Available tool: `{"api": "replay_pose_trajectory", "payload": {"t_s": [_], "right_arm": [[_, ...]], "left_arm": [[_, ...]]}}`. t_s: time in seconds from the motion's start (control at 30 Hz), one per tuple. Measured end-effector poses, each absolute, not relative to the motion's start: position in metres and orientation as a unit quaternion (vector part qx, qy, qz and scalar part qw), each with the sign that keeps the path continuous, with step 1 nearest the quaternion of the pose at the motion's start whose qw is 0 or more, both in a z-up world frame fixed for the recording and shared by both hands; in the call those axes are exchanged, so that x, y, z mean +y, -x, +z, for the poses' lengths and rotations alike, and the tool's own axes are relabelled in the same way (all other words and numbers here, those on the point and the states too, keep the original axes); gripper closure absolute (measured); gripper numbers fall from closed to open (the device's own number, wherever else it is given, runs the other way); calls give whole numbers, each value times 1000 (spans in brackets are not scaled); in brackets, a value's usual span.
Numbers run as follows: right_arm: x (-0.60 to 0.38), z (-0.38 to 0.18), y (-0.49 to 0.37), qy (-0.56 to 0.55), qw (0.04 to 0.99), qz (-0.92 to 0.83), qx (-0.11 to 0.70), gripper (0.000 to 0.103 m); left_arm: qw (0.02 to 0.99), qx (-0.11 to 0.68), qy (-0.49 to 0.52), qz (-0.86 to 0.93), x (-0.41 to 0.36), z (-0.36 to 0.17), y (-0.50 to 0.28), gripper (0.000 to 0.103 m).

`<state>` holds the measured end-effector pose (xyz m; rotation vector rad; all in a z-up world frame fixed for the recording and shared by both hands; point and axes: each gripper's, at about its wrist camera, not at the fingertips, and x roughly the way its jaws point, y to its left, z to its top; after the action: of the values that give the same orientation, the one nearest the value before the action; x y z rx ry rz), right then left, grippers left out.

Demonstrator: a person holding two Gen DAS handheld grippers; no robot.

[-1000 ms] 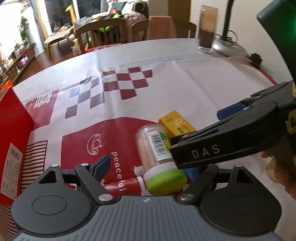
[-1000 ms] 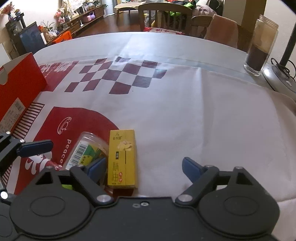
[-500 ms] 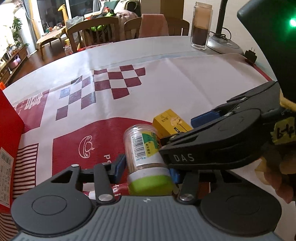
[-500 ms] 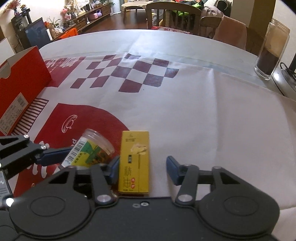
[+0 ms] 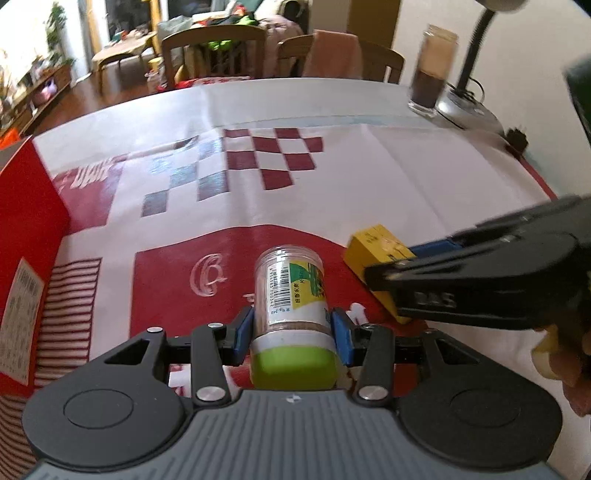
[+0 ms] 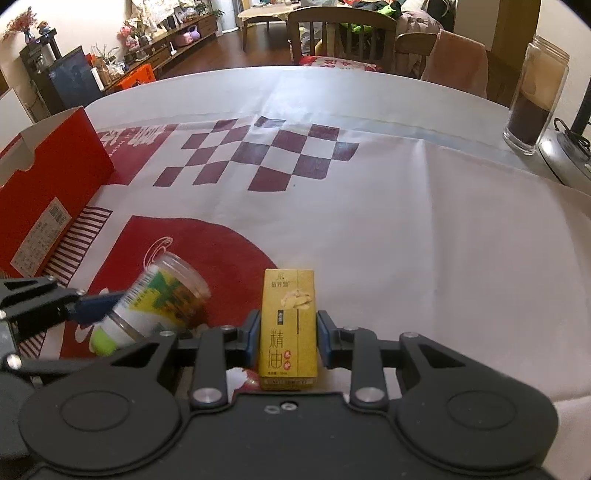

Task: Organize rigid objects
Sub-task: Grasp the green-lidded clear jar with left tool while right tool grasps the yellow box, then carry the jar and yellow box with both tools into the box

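Observation:
A clear toothpick jar [image 5: 291, 288] with a green cap lies on the red and white table cover [image 5: 369, 177]. It sits between the blue pads of my left gripper [image 5: 291, 330], whose closing jaws touch both of its sides. The right wrist view shows the same jar [image 6: 162, 302], blurred and tilted, at the left. A flat yellow box [image 6: 290, 328] lies lengthwise between the pads of my right gripper [image 6: 287, 332]. Those jaws are also closing, and the pads touch both long sides of the box. In the left wrist view the yellow box [image 5: 376, 247] is partly hidden behind the right gripper's black finger.
An open red cardboard box [image 6: 48, 206] stands at the left edge of the table. A tall glass jar [image 6: 532, 107] with dark contents and a lamp base [image 5: 469, 110] stand at the far right. Wooden chairs [image 6: 343, 33] stand behind the table.
Both pairs of jaws have come in from wide apart, the left onto the jar and the right onto the yellow box. The left gripper has shifted, so the jar is now centred between its pads.

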<state>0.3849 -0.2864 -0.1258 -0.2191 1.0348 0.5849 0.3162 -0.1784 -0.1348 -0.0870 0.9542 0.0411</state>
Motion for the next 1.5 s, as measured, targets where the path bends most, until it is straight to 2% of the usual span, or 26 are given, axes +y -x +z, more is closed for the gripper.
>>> {"api": "replay_pose_trajectory", "payload": {"t_s": [0.77, 0.93, 1.5], "right_arm": [[-251, -48, -337, 107, 834, 320, 437, 73], [-227, -29, -325, 110, 839, 327, 420, 73], [-109, 2, -282, 108, 853, 326, 393, 73]], "left_arm": [[897, 417, 141, 48, -98, -51, -271, 59], [904, 402, 138, 41, -75, -32, -261, 59], [926, 358, 118, 35, 70, 4, -216, 59]]}}
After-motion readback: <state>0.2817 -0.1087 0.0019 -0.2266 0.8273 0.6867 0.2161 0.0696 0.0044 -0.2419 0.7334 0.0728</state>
